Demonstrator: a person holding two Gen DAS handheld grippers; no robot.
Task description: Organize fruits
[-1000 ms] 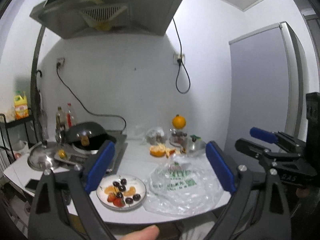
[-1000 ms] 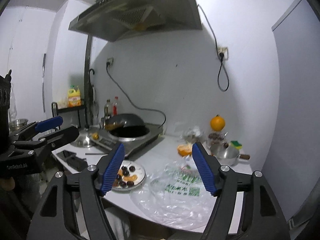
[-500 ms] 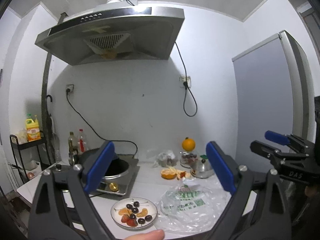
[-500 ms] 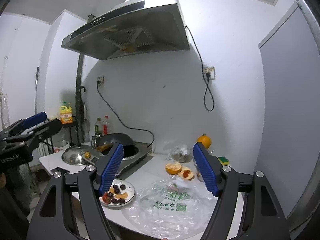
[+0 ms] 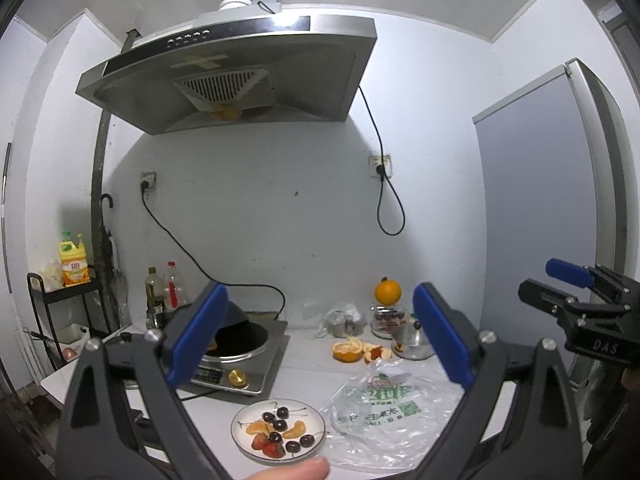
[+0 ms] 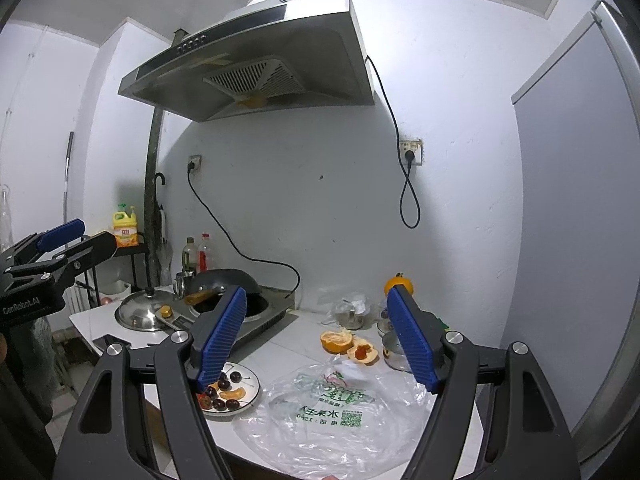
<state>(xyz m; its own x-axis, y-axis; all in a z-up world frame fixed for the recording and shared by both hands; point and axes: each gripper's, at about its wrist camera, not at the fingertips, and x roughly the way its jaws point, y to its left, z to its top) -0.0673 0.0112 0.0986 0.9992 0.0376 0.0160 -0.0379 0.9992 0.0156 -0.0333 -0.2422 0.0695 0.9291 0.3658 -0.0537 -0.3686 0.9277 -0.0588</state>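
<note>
A white plate near the counter's front edge holds dark cherries, orange segments and strawberries; it also shows in the right wrist view. A clear plastic bag lies right of it. Peeled orange pieces lie behind, and a whole orange sits on a jar. My left gripper is open and empty, well back from the counter. My right gripper is open and empty too, and shows at the right of the left wrist view.
An induction cooker with a wok stands at the counter's left, with a steel lid beside it. Bottles stand at the wall. A range hood hangs above. A fridge stands on the right. A rack stands on the left.
Both grippers have pulled back and tilted upward: the counter and plate now sit lower and smaller in both views, and more of the hood and ceiling shows. Both stay open.
</note>
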